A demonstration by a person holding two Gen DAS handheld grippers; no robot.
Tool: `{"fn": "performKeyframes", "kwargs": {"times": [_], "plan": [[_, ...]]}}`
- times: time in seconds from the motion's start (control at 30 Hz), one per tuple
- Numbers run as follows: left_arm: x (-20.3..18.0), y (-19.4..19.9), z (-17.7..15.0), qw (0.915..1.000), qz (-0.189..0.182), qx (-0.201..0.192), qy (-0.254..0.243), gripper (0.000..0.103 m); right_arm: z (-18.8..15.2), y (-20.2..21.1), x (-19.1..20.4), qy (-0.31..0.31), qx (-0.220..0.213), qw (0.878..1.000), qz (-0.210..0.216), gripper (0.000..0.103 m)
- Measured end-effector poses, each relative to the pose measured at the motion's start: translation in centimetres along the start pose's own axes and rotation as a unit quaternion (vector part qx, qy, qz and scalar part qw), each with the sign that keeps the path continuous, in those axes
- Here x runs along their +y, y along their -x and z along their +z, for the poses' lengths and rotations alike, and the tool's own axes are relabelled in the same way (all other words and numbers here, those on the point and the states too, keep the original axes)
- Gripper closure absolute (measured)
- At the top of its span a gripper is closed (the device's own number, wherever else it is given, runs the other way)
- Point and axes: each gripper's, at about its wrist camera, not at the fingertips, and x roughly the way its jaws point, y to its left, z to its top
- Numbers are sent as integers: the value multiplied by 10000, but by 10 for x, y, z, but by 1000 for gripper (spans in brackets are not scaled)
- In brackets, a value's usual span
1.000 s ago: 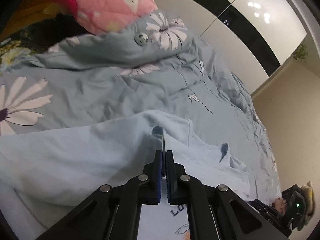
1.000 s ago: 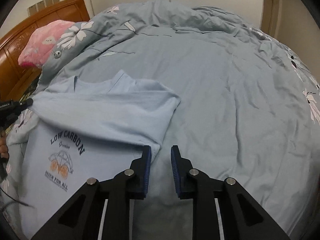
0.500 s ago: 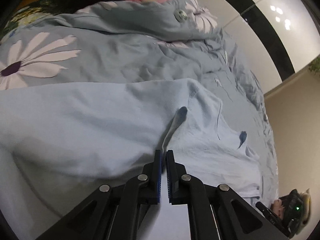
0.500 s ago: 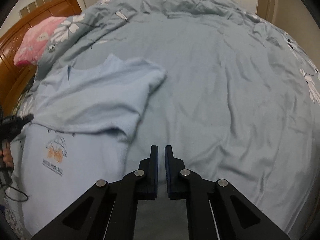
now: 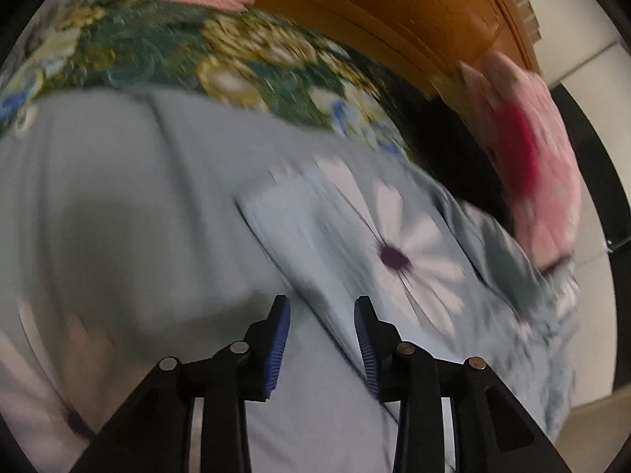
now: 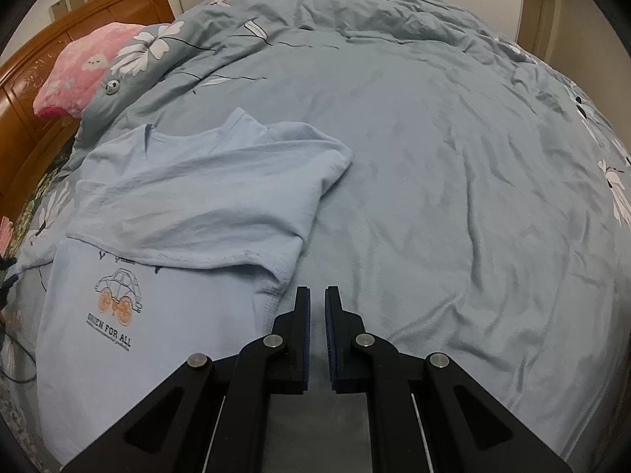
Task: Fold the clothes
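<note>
A light blue T-shirt (image 6: pixel 205 205) with a car print lies on the bed at the left of the right wrist view, its upper part folded down across the chest. My right gripper (image 6: pixel 317 295) hovers just right of the shirt's side edge, jaws nearly together with a thin gap and nothing between them. In the blurred left wrist view my left gripper (image 5: pixel 321 315) is open and empty above a pale blue cloth edge (image 5: pixel 284 232) of the shirt on the daisy-print duvet.
A grey-blue duvet (image 6: pixel 453 181) with white daisies covers the bed. A pink pillow (image 6: pixel 79 71) lies by the wooden headboard (image 6: pixel 35 79) at far left. A green floral sheet (image 5: pixel 205 59) shows near the headboard.
My left gripper has opened and let go of the shirt, then swung toward the headboard. My right gripper stays nearly closed and has moved closer to the shirt's edge.
</note>
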Motion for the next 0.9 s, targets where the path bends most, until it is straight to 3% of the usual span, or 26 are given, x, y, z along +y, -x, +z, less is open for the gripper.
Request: {"fn": "performKeyframes", "kwargs": {"times": [0.23,0.27,0.33,0.4,0.5,0.57,0.67,0.77,0.8,0.9], "plan": [[15,-28,19,9995,20,-54,295,68,3,1,2,34,39,10000,-21,97],[17,-29,20,9994,24,-117,323,72,4,1,3,59,38,10000,-20,97],[21,-29,22,9992,68,-114,373,92,5,2,4,99,31,9999,-12,97],[19,-23,23,9991,29,-140,393,98,5,3,3,103,16,9999,-10,97],[-18,11,19,9982,-211,-467,-305,98,5,6,-2,6,-20,10000,-14,97],[-52,36,14,9928,-519,-656,-862,98,4,8,-6,-70,-39,10000,-8,97],[-125,86,-8,9673,-1334,-946,-1937,98,2,12,-11,-135,-71,9999,-6,97],[-196,124,-41,9265,-2197,-1027,-2876,98,-1,16,-15,-192,-121,9997,28,97],[-216,132,-54,9131,-2432,-988,-3121,98,-2,17,-16,-228,-132,9996,49,97],[-262,126,-112,8903,-2893,-443,-3487,98,-3,20,-19,-328,-163,9993,108,97]]}}
